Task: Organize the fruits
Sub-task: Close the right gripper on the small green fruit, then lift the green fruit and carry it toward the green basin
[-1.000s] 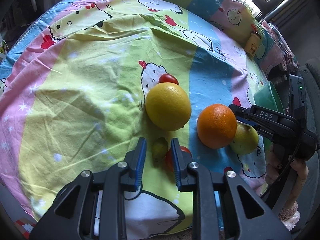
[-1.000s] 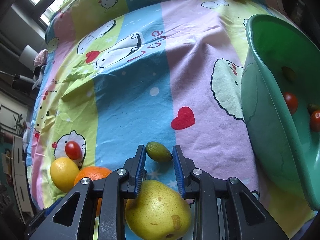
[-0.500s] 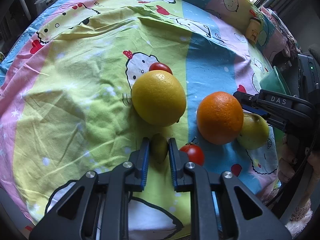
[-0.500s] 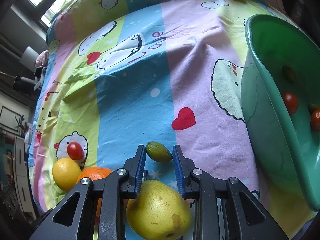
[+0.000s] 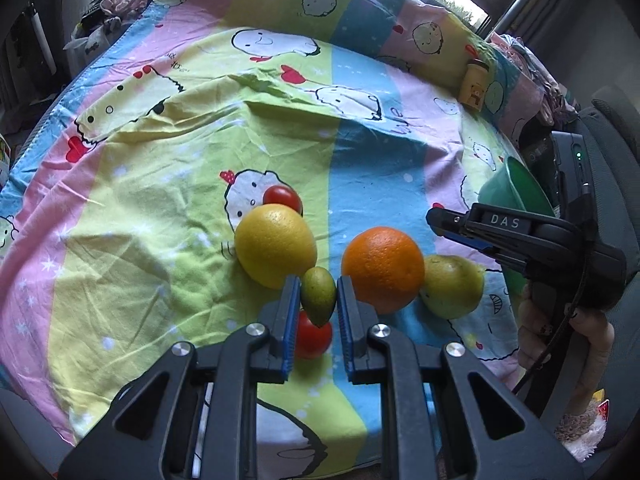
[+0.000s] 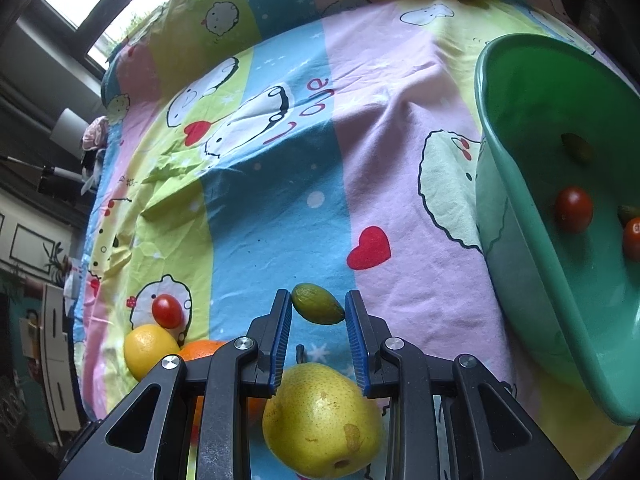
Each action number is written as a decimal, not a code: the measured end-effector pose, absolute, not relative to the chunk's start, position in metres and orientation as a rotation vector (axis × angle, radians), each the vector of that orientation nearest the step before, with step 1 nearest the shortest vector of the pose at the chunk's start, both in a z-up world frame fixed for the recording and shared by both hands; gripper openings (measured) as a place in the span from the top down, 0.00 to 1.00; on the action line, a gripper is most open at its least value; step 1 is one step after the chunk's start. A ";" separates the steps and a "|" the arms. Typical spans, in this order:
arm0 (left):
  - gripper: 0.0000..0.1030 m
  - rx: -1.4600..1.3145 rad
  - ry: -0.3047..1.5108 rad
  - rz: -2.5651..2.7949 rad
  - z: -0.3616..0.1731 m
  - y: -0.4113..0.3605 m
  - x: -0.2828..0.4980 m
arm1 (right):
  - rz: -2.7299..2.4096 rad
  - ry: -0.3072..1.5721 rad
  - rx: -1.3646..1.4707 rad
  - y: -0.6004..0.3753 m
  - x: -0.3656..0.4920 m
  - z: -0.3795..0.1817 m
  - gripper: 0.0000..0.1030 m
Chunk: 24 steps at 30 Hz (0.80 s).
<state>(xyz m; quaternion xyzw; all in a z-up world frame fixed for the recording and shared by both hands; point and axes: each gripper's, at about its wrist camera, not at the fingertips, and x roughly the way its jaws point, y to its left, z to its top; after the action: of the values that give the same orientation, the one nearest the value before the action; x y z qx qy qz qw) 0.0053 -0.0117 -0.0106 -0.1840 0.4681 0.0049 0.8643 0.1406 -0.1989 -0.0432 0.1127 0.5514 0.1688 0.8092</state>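
Bedsheet is pastel stripes, pink, yellow-green and blue, with white cartoon faces and red hearts. Fruit: yellow lemon, bright orange, yellow-green speckled pear, red cherry tomatoes, dull green olive-ish ones. Basin is teal green, gripper pads blue on black.
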 end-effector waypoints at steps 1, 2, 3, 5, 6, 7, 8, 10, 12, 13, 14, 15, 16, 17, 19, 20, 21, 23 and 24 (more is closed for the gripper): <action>0.82 -0.379 0.970 0.002 -0.007 -0.014 0.008 | 0.368 1.171 0.252 -0.200 0.140 -0.041 0.72; 0.82 -0.373 0.959 -0.005 -0.002 -0.016 0.010 | 0.375 1.164 0.259 -0.201 0.140 -0.039 0.72; 0.82 -0.369 0.944 -0.011 0.002 -0.018 0.011 | 0.381 1.153 0.264 -0.202 0.139 -0.036 0.72; 0.82 -0.360 0.910 -0.024 0.012 -0.022 0.013 | 0.384 1.135 0.275 -0.203 0.138 -0.032 0.72; 0.82 -0.353 0.886 -0.034 0.017 -0.024 0.013 | 0.386 1.126 0.279 -0.205 0.138 -0.029 0.72; 0.82 -0.346 0.864 -0.043 0.022 -0.027 0.014 | 0.389 1.115 0.284 -0.206 0.137 -0.027 0.72; 0.82 -0.337 0.846 -0.053 0.026 -0.030 0.014 | 0.392 1.105 0.290 -0.208 0.137 -0.025 0.72; 0.82 -0.317 0.816 -0.077 0.034 -0.037 0.016 | 0.397 1.082 0.305 -0.211 0.138 -0.020 0.72; 0.82 -0.282 0.799 -0.091 0.041 -0.045 0.018 | 0.399 1.062 0.322 -0.216 0.137 -0.015 0.72; 0.82 -0.270 0.791 -0.094 0.045 -0.048 0.019 | 0.401 1.053 0.332 -0.219 0.137 -0.013 0.72; 0.82 -0.262 0.785 -0.099 0.048 -0.051 0.020 | 0.402 1.047 0.339 -0.221 0.137 -0.012 0.72; 0.82 -0.257 0.782 -0.106 0.050 -0.054 0.023 | 0.402 1.041 0.346 -0.223 0.137 -0.010 0.72; 0.82 -0.253 0.780 -0.112 0.052 -0.057 0.025 | 0.402 1.035 0.353 -0.226 0.137 -0.009 0.72; 0.82 -0.250 0.778 -0.116 0.054 -0.060 0.028 | 0.405 1.030 0.360 -0.228 0.137 -0.007 0.72; 0.82 -0.236 0.771 -0.123 0.058 -0.066 0.032 | 0.405 1.019 0.369 -0.231 0.137 -0.005 0.72; 0.82 -0.228 0.768 -0.126 0.059 -0.069 0.035 | 0.402 1.013 0.369 -0.232 0.136 -0.003 0.72; 0.82 -0.219 0.765 -0.130 0.061 -0.072 0.037 | 0.401 1.006 0.373 -0.234 0.136 -0.002 0.72; 0.82 -0.206 0.761 -0.130 0.063 -0.078 0.041 | 0.407 0.995 0.388 -0.238 0.136 0.001 0.72; 0.82 -0.198 0.758 -0.130 0.064 -0.081 0.042 | 0.413 0.988 0.394 -0.239 0.136 0.003 0.72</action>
<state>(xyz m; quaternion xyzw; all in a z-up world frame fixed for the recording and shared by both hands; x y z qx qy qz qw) 0.0421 -0.0810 0.0637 -0.0965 0.3690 -0.0635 0.9222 0.1361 -0.2393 0.0025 0.1866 0.4678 0.1954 0.8415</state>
